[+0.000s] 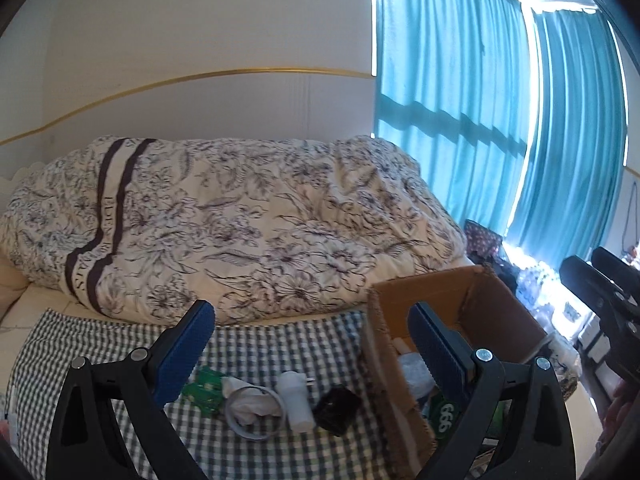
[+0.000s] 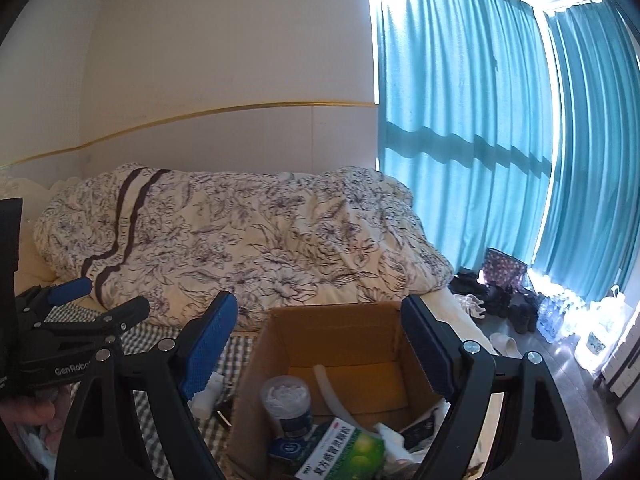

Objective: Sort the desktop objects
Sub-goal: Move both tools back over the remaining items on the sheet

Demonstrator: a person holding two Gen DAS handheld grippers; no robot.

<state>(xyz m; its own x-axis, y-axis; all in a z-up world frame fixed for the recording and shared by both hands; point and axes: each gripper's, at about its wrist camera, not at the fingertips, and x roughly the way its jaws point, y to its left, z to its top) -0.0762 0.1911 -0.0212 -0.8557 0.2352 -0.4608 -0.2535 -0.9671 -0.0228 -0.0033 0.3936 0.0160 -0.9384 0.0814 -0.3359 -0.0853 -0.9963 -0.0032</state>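
From my left wrist camera: my left claw [image 1: 312,330] hangs wide open and empty over the green-checked cloth [image 1: 80,344] spread on the bed [image 1: 16,312]. A row of loose items lies on the cloth below the blue pads — a green packet [image 1: 206,394], a grey ring [image 1: 256,412] around a crumpled white tissue [image 1: 256,404], a white bottle [image 1: 296,404] on its side and a small black object [image 1: 338,410]. Just beside them, toward the right edge of the cloth, stands the open cardboard box [image 1: 492,308], with a green-and-white carton [image 1: 446,416] partly visible inside. A floral duvet [image 1: 240,220] is heaped behind, teal curtains [image 1: 500,100] to the right. My right claw [image 1: 600,280] shows at the right edge; its opening cannot be judged there.

From my right wrist camera: my right claw [image 2: 318,320] is spread open with nothing in it, poised above the cardboard box [image 2: 336,324]. In the box sit a clear lidded jar [image 2: 286,400], a white tube [image 2: 328,388] leaning against the back wall, a green medicine carton [image 2: 340,452] and some crumpled white paper. The white bottle [image 2: 208,394] lies on the cloth just outside the box's left wall. My left claw [image 2: 100,300] appears at left, fingers parted.
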